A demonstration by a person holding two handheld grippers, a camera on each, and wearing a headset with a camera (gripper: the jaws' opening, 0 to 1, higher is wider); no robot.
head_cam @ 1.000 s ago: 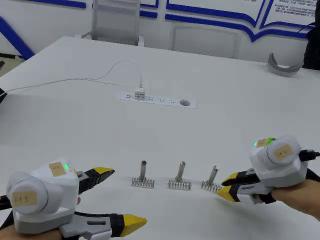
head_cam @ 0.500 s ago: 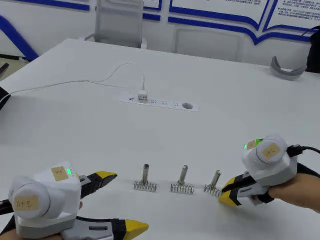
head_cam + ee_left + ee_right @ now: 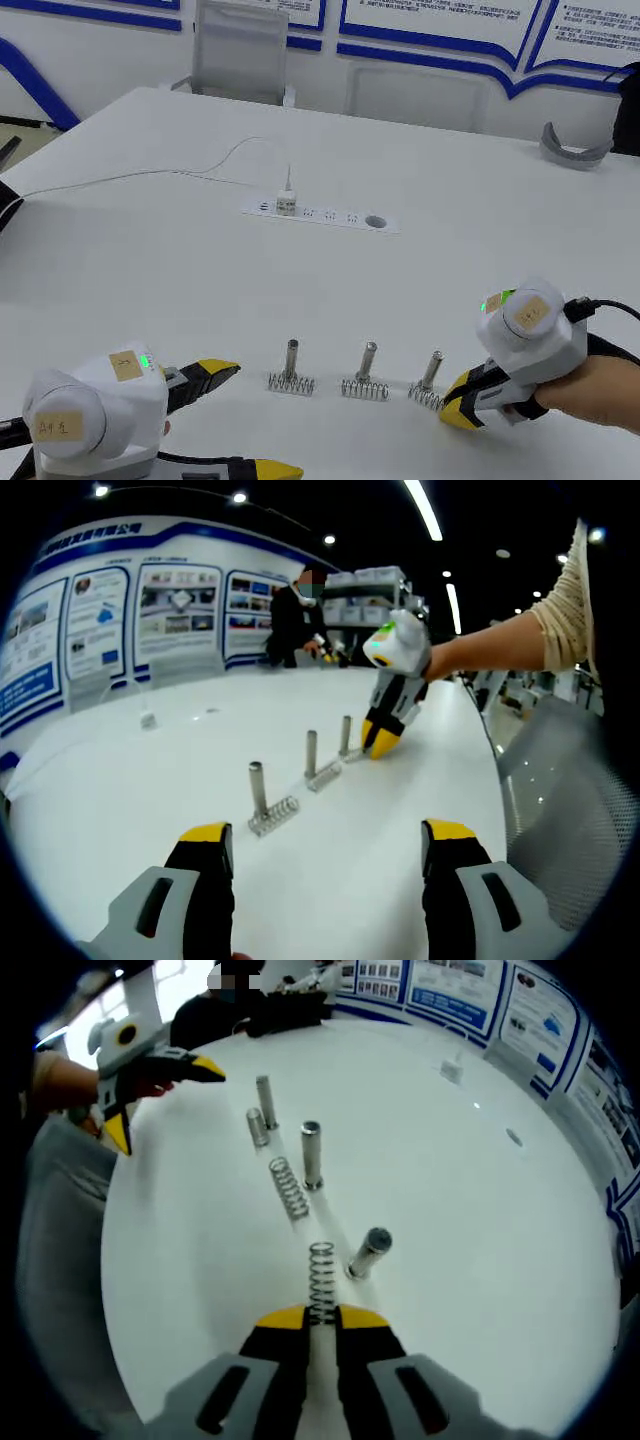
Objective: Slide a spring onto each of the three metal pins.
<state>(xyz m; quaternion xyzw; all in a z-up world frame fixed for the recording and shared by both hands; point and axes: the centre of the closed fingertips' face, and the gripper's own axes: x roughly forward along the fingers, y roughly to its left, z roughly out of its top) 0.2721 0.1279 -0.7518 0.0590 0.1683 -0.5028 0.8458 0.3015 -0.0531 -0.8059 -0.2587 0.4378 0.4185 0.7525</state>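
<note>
The fingers (image 3: pixel 283 1322) of the right gripper (image 3: pixel 320 1318) are pinched together on the near end of the right spring (image 3: pixel 321 1278). From there the spring runs away from the tips toward 12 o'clock in the right gripper view. The right pin (image 3: pixel 371 1251) stands just beside it at about 1 o'clock, and the spring is not on the pin.

The fingers (image 3: pixel 205 835) of the left gripper (image 3: pixel 328 832) stand wide apart with nothing between them. They are low over the white table (image 3: pixel 150 270), well apart from the pins.

In the head view the three pins stand upright in a row. These are the left pin (image 3: pixel 291 355), the middle pin (image 3: pixel 367 358) and the right pin. Each has a spring lying flat at its foot, at about 6 o'clock of it. The left spring (image 3: pixel 290 382) and the middle spring (image 3: pixel 364 389) lie free.

The right gripper sits at 3 o'clock of the row and the left gripper at 8 o'clock. Beyond the pins, toward 12 o'clock, a power strip (image 3: pixel 330 214) is set into the table with a white cable (image 3: pixel 150 173) trailing off toward 9 o'clock.
</note>
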